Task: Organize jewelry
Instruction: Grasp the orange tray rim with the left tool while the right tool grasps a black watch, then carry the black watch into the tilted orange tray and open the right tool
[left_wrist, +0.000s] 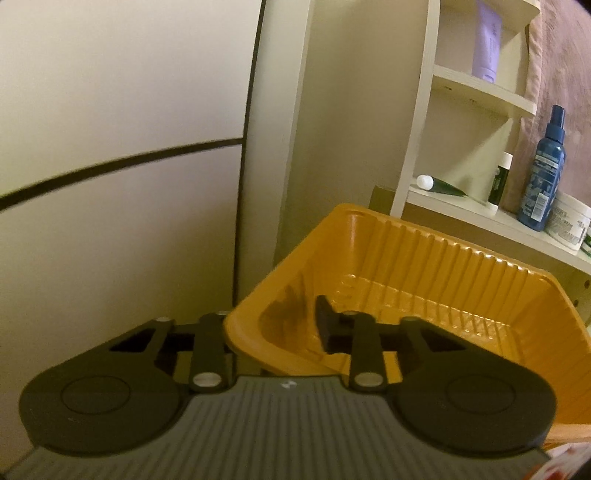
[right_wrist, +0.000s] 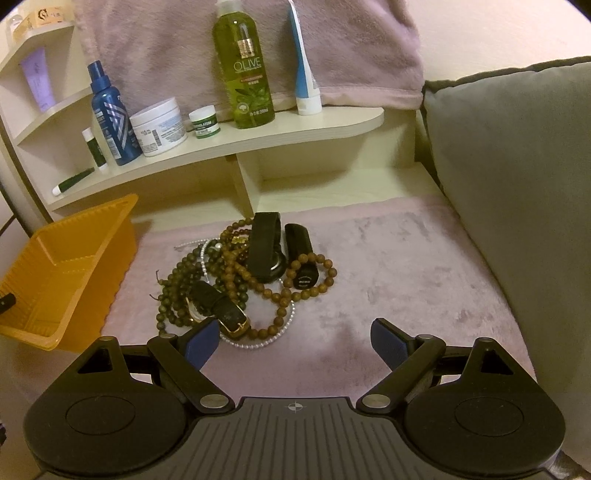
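From the left wrist, the left gripper (left_wrist: 280, 328) had its jaws drawn in on the near corner wall of the orange tray (left_wrist: 424, 258): one dark finger (left_wrist: 325, 325) stood inside the tray against that wall, the other was hidden outside it, so the gripper looked clamped on the tray's edge. The ribbed tray showed nothing lying in its visible part, only a dark smear on the wall beside the finger. Left of the gripper rose a pale panel (left_wrist: 110, 110) crossed by a dark seam; ahead and to the right stood a cream corner shelf (left_wrist: 480, 92) holding a lilac tube (left_wrist: 487, 40), a blue spray bottle (left_wrist: 543, 173) and a white jar (left_wrist: 565, 221). From the right wrist, the right gripper (right_wrist: 291, 345) hung with its blue-padded fingers (right_wrist: 201, 345) spread wide apart and nothing between them. Just ahead of it, near the left finger, lay the jewelry pile (right_wrist: 243, 277) of brown bead strands, a pearl string and black watch straps, resting on a pinkish plush cloth (right_wrist: 388, 277) spread over the desk. The tray sat tilted at the far left of the gripper, apart from the pile. Beyond the pile ran the same shelf with a green olive bottle (right_wrist: 245, 66), backed by a pink towel (right_wrist: 177, 48); a grey cushion (right_wrist: 517, 166) filled the right side.
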